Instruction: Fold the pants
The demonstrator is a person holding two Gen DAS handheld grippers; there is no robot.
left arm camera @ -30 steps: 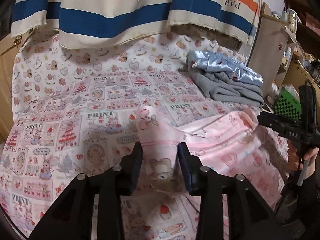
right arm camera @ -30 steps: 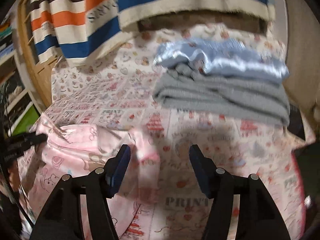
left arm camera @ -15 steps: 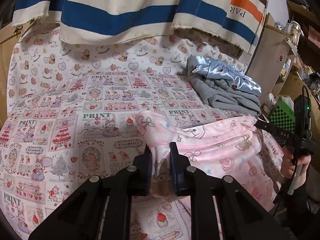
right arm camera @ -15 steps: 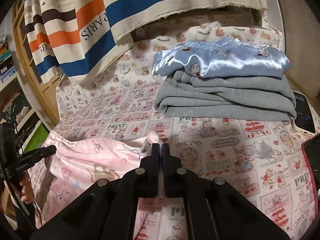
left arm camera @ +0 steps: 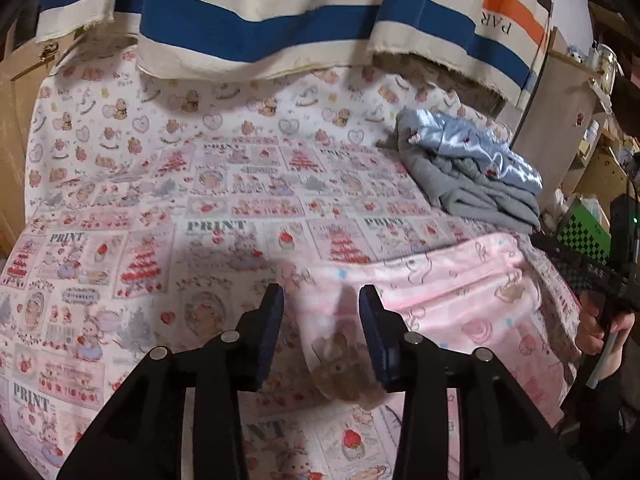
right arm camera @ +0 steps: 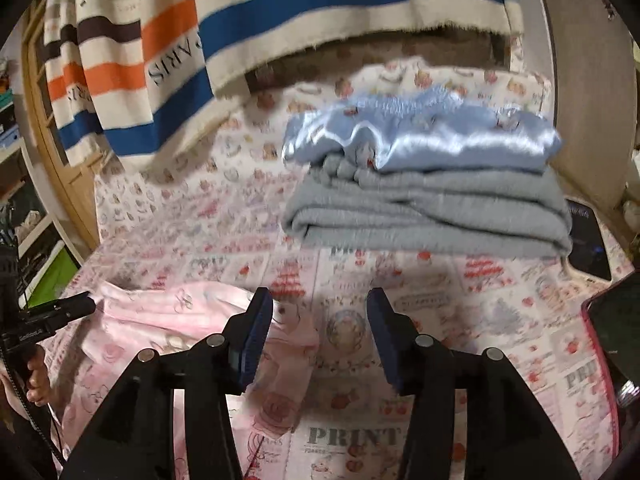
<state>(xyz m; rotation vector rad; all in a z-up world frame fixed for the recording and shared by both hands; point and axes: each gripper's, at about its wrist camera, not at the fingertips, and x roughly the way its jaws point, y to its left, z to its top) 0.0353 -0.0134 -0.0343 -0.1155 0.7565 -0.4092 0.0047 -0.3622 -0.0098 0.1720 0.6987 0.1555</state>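
Observation:
The pink printed pants (left arm camera: 448, 300) lie crumpled on the patterned bedsheet (left arm camera: 160, 208). In the left wrist view one corner with a bear print rises between the pads of my left gripper (left arm camera: 320, 300). Its jaws are opening, and the left pad stands off the cloth. In the right wrist view the pants (right arm camera: 168, 320) lie at lower left. One edge reaches under the left finger of my right gripper (right arm camera: 320, 304). Those jaws are opening too, with only a little cloth low between them. Each gripper shows in the other's view: the right gripper (left arm camera: 580, 268) and the left gripper (right arm camera: 60, 312).
A folded stack, light blue satin on grey cloth (right arm camera: 424, 184), sits at the back right of the bed (left arm camera: 472, 176). A striped towel (left arm camera: 280, 8) hangs over the far side. A dark phone (right arm camera: 588, 240) lies by the stack. Shelves stand beyond the bed's edges.
Half a second ago both grippers were pinched shut on the pink fabric. Now both stand apart, and the cloth has sagged back toward the sheet.

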